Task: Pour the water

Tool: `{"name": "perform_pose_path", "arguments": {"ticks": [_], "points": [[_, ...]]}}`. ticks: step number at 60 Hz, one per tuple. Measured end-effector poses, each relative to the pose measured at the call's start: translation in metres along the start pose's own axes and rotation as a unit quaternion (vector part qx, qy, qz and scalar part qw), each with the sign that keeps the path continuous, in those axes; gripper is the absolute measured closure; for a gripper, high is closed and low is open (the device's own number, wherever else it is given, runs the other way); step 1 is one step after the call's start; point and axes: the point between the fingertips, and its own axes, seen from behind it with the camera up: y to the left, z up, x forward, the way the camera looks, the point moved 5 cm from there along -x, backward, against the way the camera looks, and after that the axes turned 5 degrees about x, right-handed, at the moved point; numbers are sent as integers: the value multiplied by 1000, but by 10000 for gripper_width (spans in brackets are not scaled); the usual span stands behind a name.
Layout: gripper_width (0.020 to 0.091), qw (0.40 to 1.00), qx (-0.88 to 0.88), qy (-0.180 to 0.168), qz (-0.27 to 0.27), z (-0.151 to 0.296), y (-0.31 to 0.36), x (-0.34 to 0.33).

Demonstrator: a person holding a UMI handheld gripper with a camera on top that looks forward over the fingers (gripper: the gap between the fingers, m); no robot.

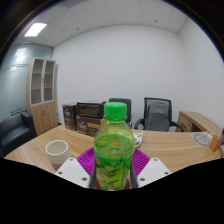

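1. My tongs (113,172): both fingers sit low in the gripper view, their magenta pads (88,158) pressed against either side of a bottle. They are closed on it, with no gap showing on either side.
2. Green bottle (114,148): clear green plastic, upright, held between my fingers. Its green screw cap (116,110) is on. The lower body is hidden behind my fingers.
3. White cup (57,152): stands on the tabletop to the left of the bottle, apart from it, mouth up. I cannot tell what is inside.
4. Tabletop (175,150): light wood, running across behind the bottle and past both sides of it.
5. Orange item (216,142): small, at the far right of the tabletop; too small for me to identify.
6. Office chairs (157,114): dark, high-backed, lined up beyond the tabletop against the white wall.
7. Wooden cabinet (42,93): tall, at the left wall, with glazed upper doors.
8. Ceiling light (35,30): a lit panel, upper left.
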Motion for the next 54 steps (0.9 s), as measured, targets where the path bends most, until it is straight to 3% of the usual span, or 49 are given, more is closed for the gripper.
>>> {"name": "perform_pose_path", "arguments": {"ticks": [4, 8, 15, 24, 34, 54], "points": [[574, 1000, -1, 9, -3, 2, 0, -2], [529, 999, -4, 39, -6, -3, 0, -5], [235, 995, 29, 84, -37, -21, -4, -31], [248, 986, 64, 125, -85, -37, 7, -107], [247, 978, 87, 141, -124, -15, 36, -186], [247, 979, 74, 120, -148, 39, 67, -255]]}}
